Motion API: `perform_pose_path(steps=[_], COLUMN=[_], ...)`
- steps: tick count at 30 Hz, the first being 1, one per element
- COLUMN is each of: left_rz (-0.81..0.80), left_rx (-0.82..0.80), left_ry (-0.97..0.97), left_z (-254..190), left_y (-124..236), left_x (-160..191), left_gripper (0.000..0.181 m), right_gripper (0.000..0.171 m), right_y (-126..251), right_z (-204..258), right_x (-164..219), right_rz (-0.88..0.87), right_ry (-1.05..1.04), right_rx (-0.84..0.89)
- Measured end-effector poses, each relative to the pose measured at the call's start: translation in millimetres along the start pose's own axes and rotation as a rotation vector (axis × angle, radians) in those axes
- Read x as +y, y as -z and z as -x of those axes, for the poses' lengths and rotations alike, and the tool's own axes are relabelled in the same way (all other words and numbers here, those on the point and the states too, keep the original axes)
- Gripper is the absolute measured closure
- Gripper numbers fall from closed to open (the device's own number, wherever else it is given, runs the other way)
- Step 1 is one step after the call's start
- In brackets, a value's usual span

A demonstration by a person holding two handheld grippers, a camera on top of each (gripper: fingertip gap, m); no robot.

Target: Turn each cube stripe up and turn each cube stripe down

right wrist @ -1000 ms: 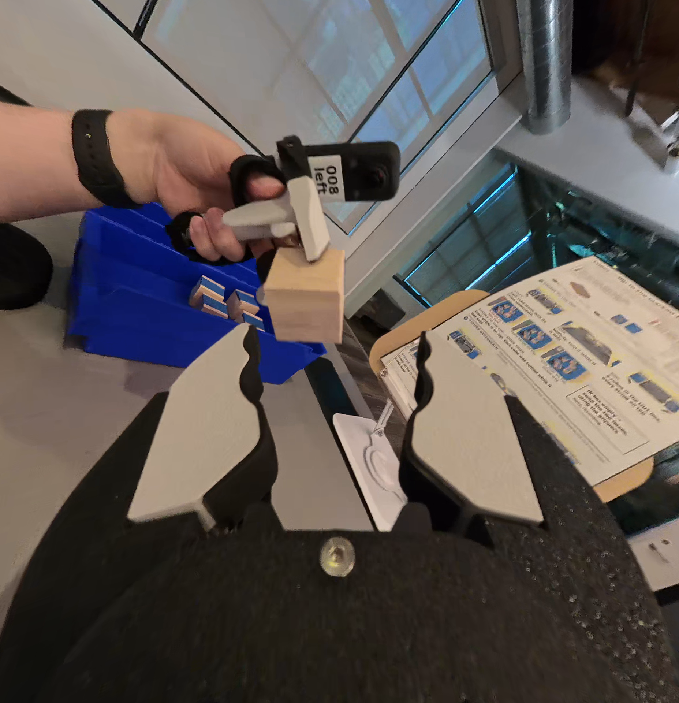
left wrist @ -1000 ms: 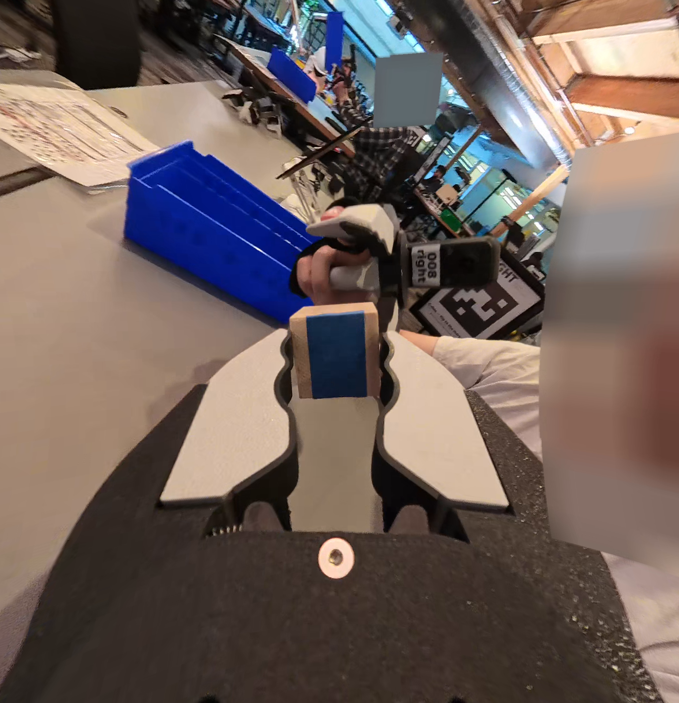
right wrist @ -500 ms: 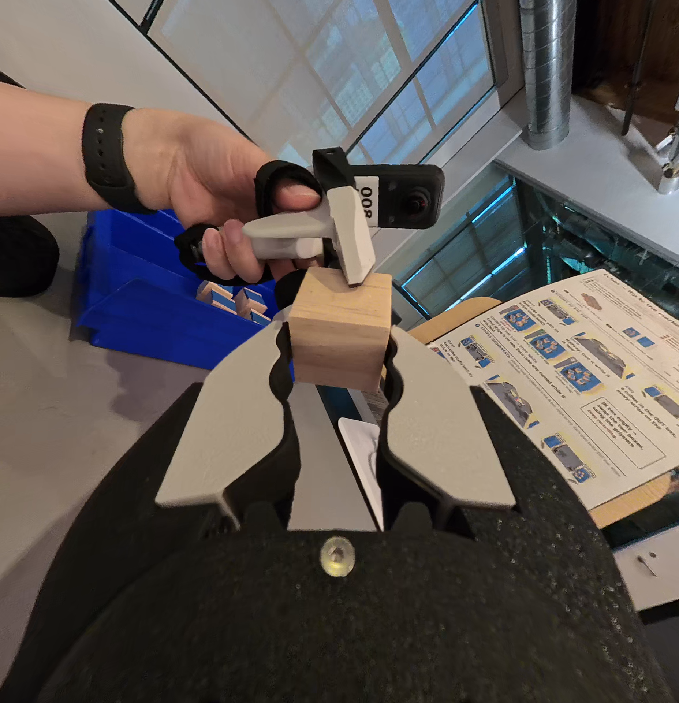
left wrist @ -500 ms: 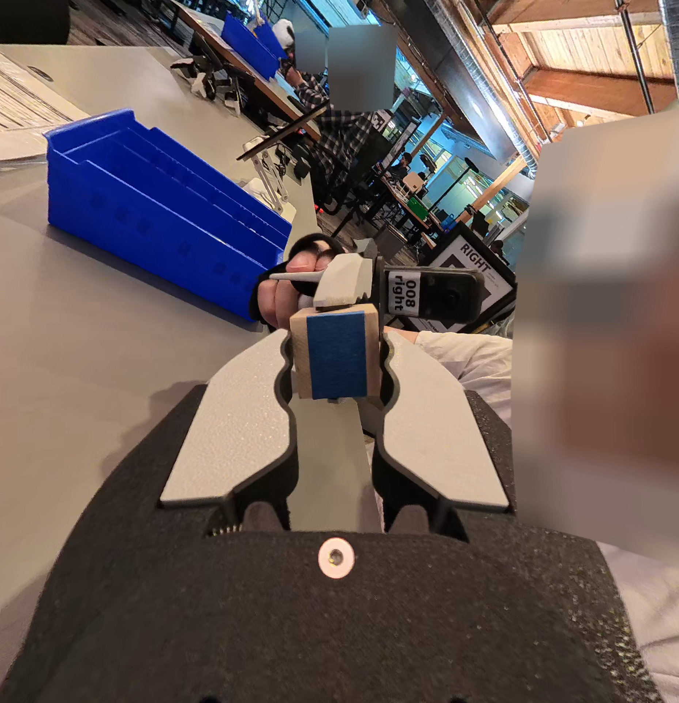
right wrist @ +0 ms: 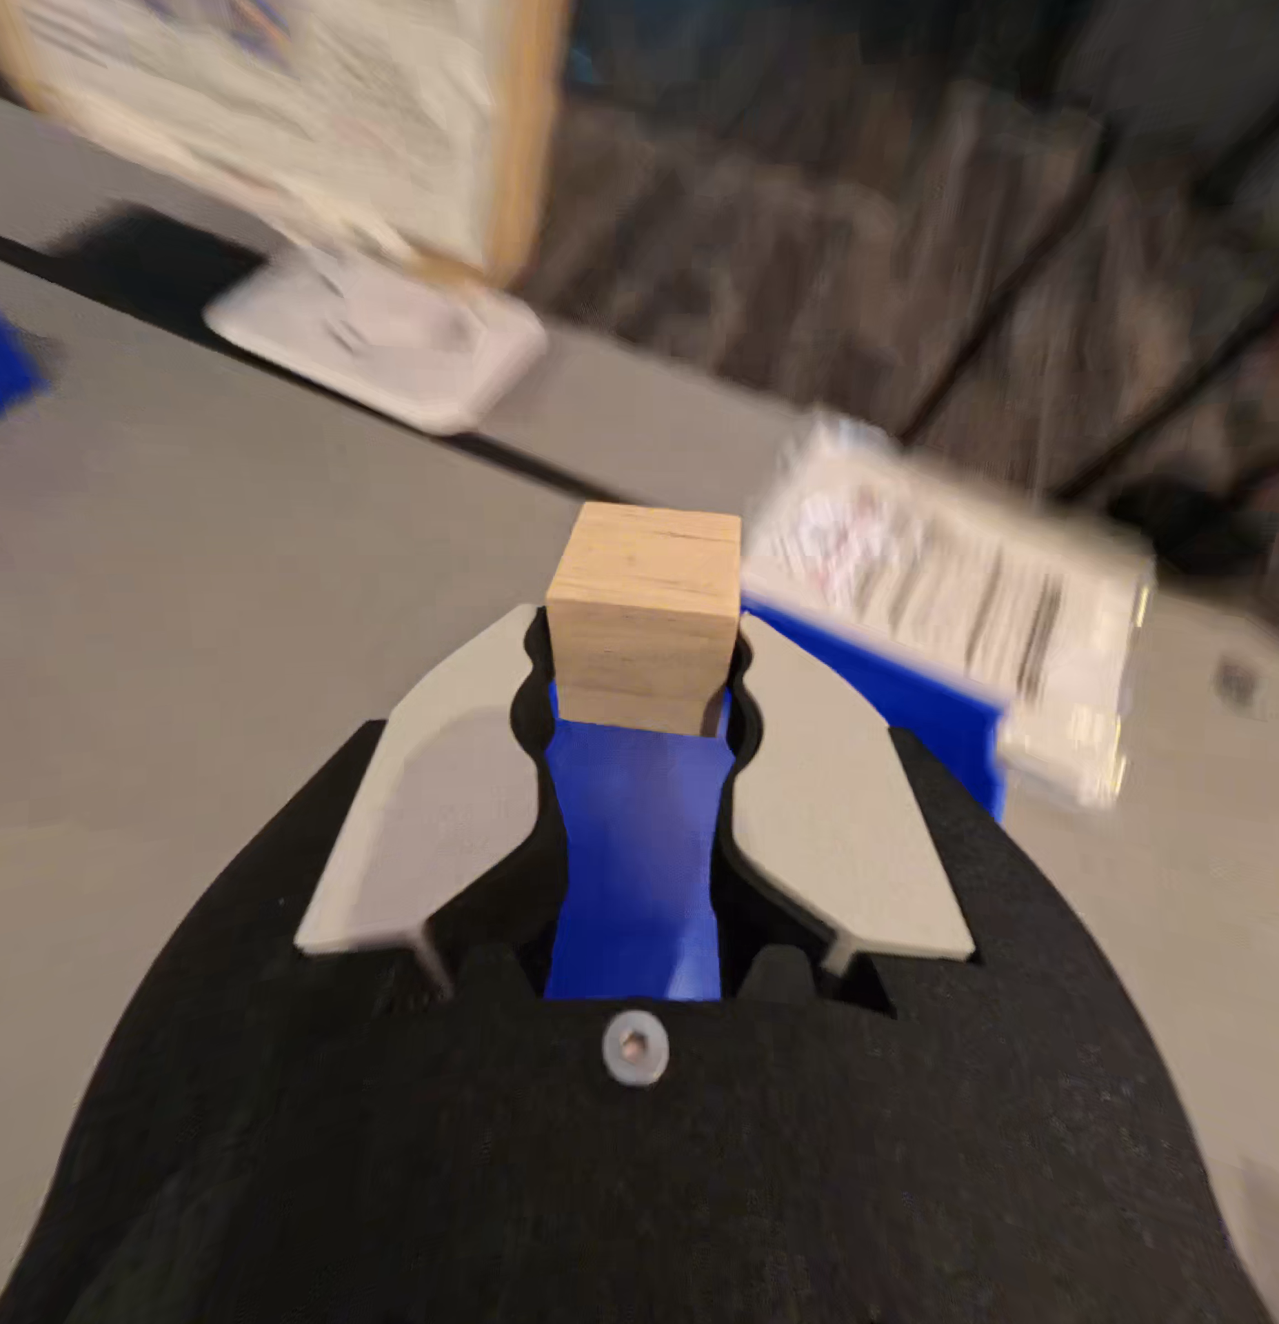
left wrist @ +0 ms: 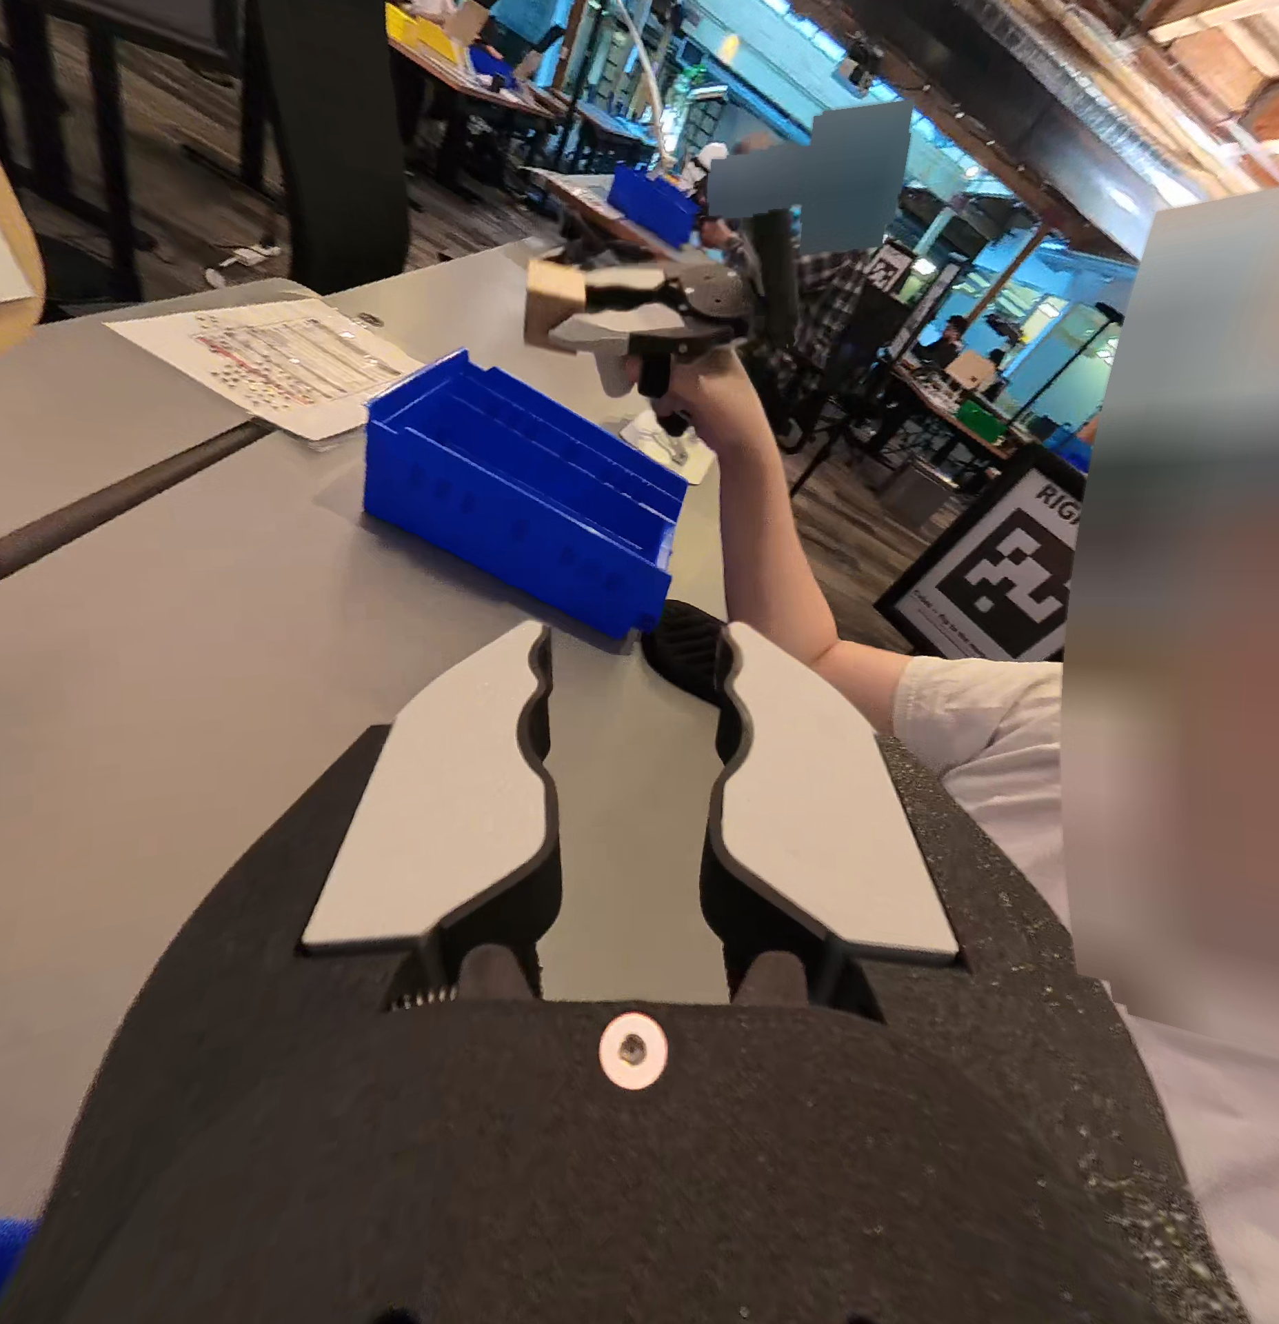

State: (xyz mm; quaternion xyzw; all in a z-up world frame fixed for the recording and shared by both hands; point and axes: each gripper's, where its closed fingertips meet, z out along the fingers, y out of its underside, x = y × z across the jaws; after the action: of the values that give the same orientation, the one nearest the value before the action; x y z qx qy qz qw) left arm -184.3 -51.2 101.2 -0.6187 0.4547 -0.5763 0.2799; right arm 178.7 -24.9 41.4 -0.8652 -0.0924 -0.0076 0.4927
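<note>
Fingers of the right gripper (right wrist: 642,645) are now closed on the wooden cube (right wrist: 647,616), and only plain wood faces show in the right wrist view, so I cannot tell where its stripe points. A moment ago the left gripper (left wrist: 633,688) was holding this cube with the blue stripe showing; now its fingers are apart with nothing between them, low over the gray table (left wrist: 192,680). So the cube has been passed from one gripper to the other. In the left wrist view the cube (left wrist: 554,304) is up in the air, above the blue bin (left wrist: 507,501). The right wrist view is blurry, so that gripper looks to be moving fast. I think the cube goes back into the bin next, turned over.
</note>
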Motion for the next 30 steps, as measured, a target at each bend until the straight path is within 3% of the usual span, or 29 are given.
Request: perform_pose_path(steps=[2,4,7,16,30], left_rz=[0.033,0.065,0.079,0.107,0.142], left_rx=[-0.042,-0.060,-0.057,-0.044,-0.036], left_ry=[-0.016,-0.030,-0.035,-0.003,0.005], left_z=[5,6,3,5,4], left_y=[0,-2,-5,-12,-16], left_x=[4,9,11,16,22], left_gripper=[0.141,0.143,0.144,0.145,0.145], right_gripper=[0.125,0.125,0.125,0.125,0.125], right_y=[-20,-37,-62,-104,-116], right_z=[-42,-54,-39,-2,6], right_x=[59,99,120,139,143], right_rz=[0.209,0.344,0.432,0.661,0.690], right_ry=[-0.182,-0.301,-0.394,-0.316,-0.327], right_rx=[0.033,-0.001,-0.111,-0.084,-0.050])
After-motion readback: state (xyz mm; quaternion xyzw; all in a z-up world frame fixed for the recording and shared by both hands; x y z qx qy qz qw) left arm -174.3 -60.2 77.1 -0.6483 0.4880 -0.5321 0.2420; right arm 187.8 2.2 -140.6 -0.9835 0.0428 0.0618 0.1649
